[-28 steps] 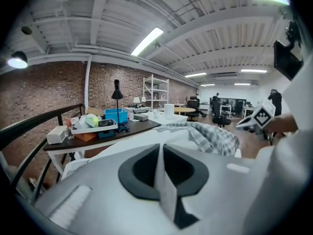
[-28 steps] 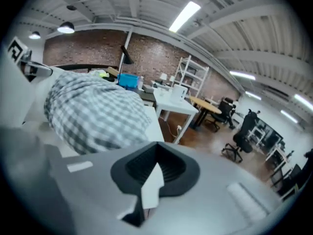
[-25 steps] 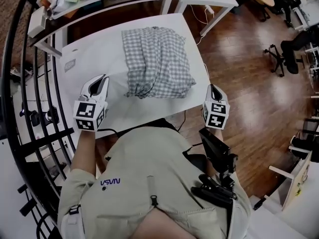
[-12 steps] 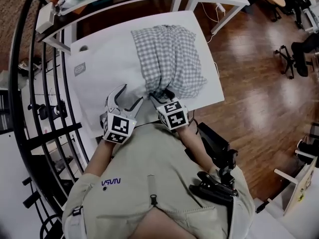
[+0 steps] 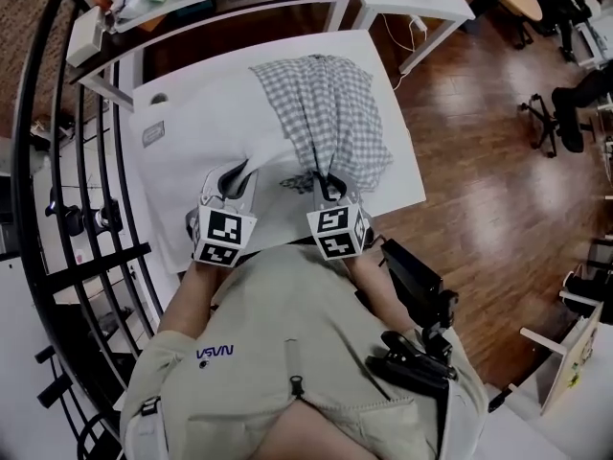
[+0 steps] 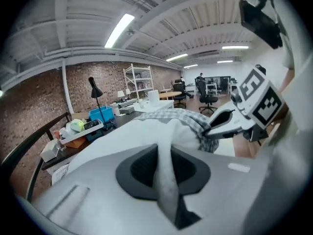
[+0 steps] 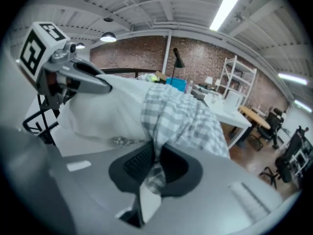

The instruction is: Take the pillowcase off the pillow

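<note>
pillow (image 5: 268,156) mostly inside pillowcase (image 5: 330,113), person (image 5: 287,343) cropped below

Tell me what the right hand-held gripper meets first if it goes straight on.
The checked pillowcase: the right hand-held gripper, whose jaws have just been closing, pinches its edge, so the bunched fabric lies directly ahead.

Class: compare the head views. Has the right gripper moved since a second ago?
Yes. The right gripper swung left from the table right edge to the pillowcase near end, its jaws just closing on that fabric.
</note>
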Demonstrator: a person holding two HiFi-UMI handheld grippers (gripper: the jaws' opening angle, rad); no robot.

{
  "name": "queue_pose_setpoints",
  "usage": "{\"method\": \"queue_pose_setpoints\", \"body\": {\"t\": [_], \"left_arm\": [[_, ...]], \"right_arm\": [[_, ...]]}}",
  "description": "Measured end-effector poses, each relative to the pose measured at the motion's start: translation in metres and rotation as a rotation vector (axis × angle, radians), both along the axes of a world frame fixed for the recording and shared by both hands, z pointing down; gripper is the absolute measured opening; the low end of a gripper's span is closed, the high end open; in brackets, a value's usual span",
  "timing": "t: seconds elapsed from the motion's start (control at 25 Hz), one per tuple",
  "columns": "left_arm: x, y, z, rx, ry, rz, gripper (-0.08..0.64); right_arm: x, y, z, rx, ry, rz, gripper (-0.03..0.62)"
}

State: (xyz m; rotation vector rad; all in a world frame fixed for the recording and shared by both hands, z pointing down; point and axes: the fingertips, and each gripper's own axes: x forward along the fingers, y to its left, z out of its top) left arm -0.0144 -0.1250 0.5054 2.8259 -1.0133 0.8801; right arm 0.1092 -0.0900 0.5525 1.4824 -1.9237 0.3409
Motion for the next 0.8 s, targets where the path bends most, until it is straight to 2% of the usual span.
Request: {"method": "queue_pose_setpoints", "body": {"t": [0.16,0.24,0.36,0.56,0.68,0.8], "left_arm": [[-0.01,-0.021,-0.038,0.004,0.113,-0.04,0.041],[-0.014,-0.024,-0.038,-0.018,0.145,-0.046,0.041],[-0.013,-0.01,-0.015,-0.084,0.152,-0.033,0.04],[-0.015,0.015,0.038,-0.247,0.171,-0.073,0.041],[-0.004,0.027,0.037,-0.25,0.169,-0.027,0.09],[0.017,0.036,-0.002,-0.187,0.179,0.064,0.19]], "right_arm": [[0.057,-0.007,-0.018,0.061,0.101,0.113,0.031],[0.087,-0.007,-0.014,0.051,0.135,0.165,0.031],[0.112,0.001,0.013,-0.012,0.189,0.203,0.031],[0.109,0.02,0.065,-0.159,0.114,0.214,0.029],[0.105,0.022,0.07,-0.175,0.082,0.193,0.031],[0.104,0.022,0.066,-0.17,0.056,0.175,0.035]]}}
